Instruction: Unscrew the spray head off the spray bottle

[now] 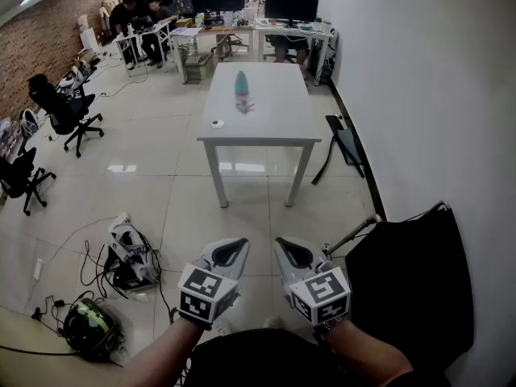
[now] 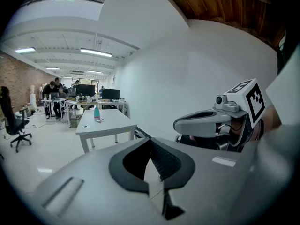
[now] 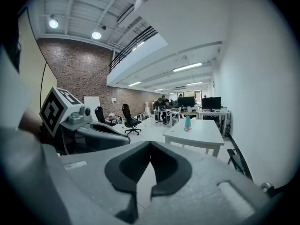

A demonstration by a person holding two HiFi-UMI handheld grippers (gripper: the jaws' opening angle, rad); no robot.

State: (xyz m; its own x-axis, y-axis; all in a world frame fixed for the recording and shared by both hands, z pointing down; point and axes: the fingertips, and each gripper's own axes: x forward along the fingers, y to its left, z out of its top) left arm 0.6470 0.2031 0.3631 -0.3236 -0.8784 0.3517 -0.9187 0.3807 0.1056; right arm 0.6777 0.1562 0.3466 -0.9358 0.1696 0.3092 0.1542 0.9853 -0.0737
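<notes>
- Spray bottle (image 1: 241, 89), teal, stands on white tabletop (image 1: 266, 123), upper centre of head view, well apart from both grippers.
- Small white thing (image 1: 217, 123) near tabletop's left edge; can't tell what it is.
- Left gripper (image 1: 232, 247), bottom centre: fingers closed together, nothing btwn them.
- Right gripper (image 1: 287, 245) just beside it: fingers closed too, empty.
- Both over floor (image 1: 242, 216) tiles, tips twd the tabletop.
</notes>
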